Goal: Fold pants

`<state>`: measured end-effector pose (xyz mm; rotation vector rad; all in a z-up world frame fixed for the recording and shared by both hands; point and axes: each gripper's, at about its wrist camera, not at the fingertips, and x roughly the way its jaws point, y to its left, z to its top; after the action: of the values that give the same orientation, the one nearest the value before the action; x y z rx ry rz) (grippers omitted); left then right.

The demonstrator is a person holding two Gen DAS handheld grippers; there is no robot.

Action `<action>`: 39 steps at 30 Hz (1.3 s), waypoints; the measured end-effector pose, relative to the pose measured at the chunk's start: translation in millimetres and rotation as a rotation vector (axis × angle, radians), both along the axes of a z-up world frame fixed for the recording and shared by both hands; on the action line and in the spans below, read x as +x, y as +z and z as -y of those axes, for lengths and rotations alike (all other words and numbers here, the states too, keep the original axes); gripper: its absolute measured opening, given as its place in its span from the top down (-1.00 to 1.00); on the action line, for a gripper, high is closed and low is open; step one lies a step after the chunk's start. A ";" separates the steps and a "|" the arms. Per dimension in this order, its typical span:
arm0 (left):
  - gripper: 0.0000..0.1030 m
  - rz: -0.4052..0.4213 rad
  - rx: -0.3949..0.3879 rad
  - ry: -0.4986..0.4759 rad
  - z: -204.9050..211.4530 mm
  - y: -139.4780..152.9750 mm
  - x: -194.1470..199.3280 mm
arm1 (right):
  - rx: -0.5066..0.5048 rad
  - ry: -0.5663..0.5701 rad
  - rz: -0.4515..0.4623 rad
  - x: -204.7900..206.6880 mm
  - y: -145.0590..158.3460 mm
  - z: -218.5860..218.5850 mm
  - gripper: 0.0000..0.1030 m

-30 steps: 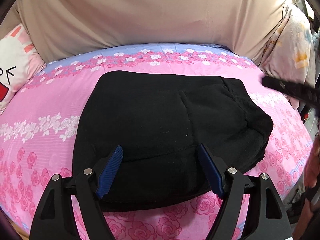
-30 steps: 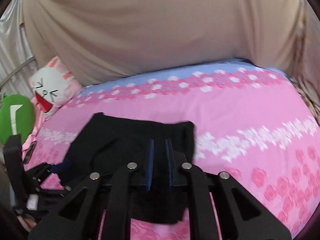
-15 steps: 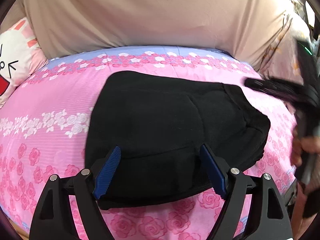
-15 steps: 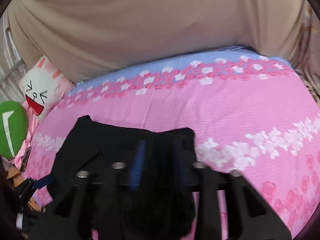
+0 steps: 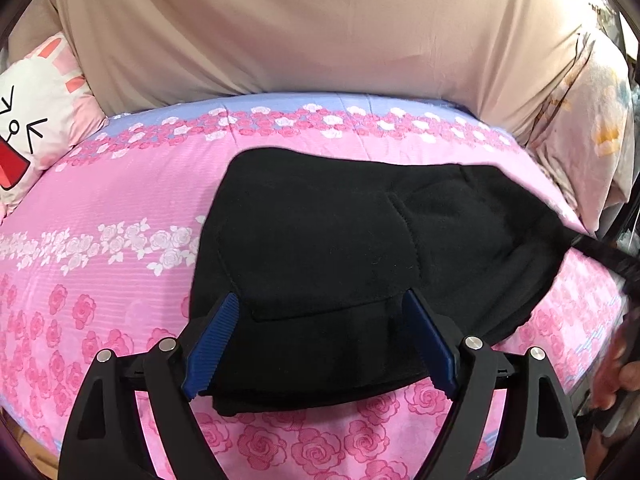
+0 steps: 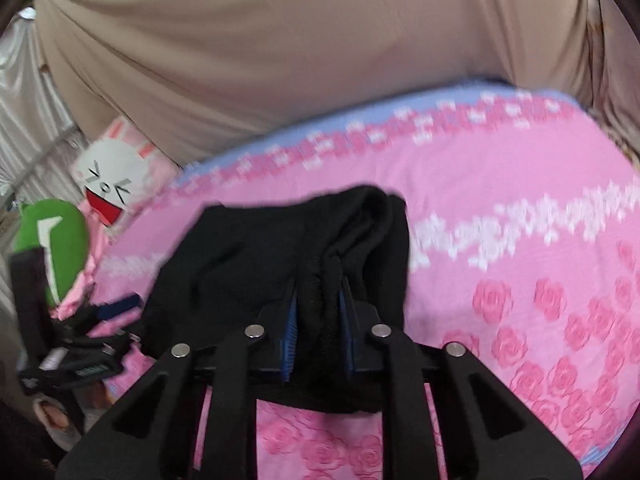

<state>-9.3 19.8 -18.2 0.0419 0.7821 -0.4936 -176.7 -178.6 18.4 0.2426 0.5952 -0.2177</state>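
Note:
The black pants (image 5: 340, 248) lie folded in a compact stack on the pink rose-print bed (image 5: 100, 280). My left gripper (image 5: 320, 312) is open, its blue-padded fingers (image 5: 212, 332) spread just above the stack's near edge, holding nothing. In the right wrist view my right gripper (image 6: 318, 304) is shut on a bunched fold of the pants (image 6: 248, 256) at the stack's right end and lifts it slightly. The right gripper's finger shows at the right edge of the left wrist view (image 5: 604, 254).
A beige cloth (image 5: 320, 32) covers the backrest behind the bed. A white bunny pillow (image 5: 32, 112) lies at the left, with a green plush (image 6: 56, 244) beside it. A floral pillow (image 5: 592, 132) sits at the right. My left gripper shows at the left of the right wrist view (image 6: 80, 344).
My right gripper opened briefly, then closed on a thicker bunch of fabric at the right end. The left gripper shifted left over the stack and stayed open.

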 end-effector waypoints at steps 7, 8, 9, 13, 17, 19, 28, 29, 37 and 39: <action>-0.62 -0.011 -0.009 0.038 -18.9 2.8 10.1 | -0.007 -0.109 -0.205 6.9 -56.6 25.0 0.28; -0.62 -0.018 -0.013 0.046 -23.5 2.1 12.2 | 0.027 -0.118 -0.187 2.8 -56.4 28.4 0.20; -0.62 -0.028 -0.020 0.054 -29.3 1.9 14.5 | 0.051 -0.119 -0.172 -1.5 -51.9 29.4 0.01; -0.68 -0.077 -0.072 0.121 -67.5 -2.4 25.9 | 0.076 -0.125 -0.153 -11.4 -37.3 30.7 -0.35; -0.68 -0.211 -0.177 0.116 -96.3 -27.6 40.0 | 0.213 -0.101 -0.196 -5.8 -54.3 36.5 -0.46; -0.68 -0.291 -0.264 0.059 -101.8 -41.4 43.4 | 0.266 -0.089 -0.205 -5.6 -63.8 35.1 -0.46; -0.69 -0.430 -0.413 -0.143 -73.6 -67.9 61.7 | 0.374 -0.105 -0.212 16.7 -86.6 29.2 -0.79; -0.69 -0.437 -0.420 -0.151 -70.4 -68.5 65.4 | 0.374 -0.110 -0.209 19.6 -86.6 29.9 -0.79; -0.71 -0.472 -0.430 -0.197 -42.1 -65.5 93.2 | 0.423 -0.133 -0.165 50.0 -90.2 37.7 -0.89; -0.76 -0.479 -0.435 -0.199 -39.5 -64.9 96.6 | 0.453 -0.127 -0.150 54.6 -90.8 40.3 -0.91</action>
<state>87.3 59.3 -83.2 -0.4198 1.1274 -0.8720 -122.0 -218.9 -72.4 0.7085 0.7760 -0.2232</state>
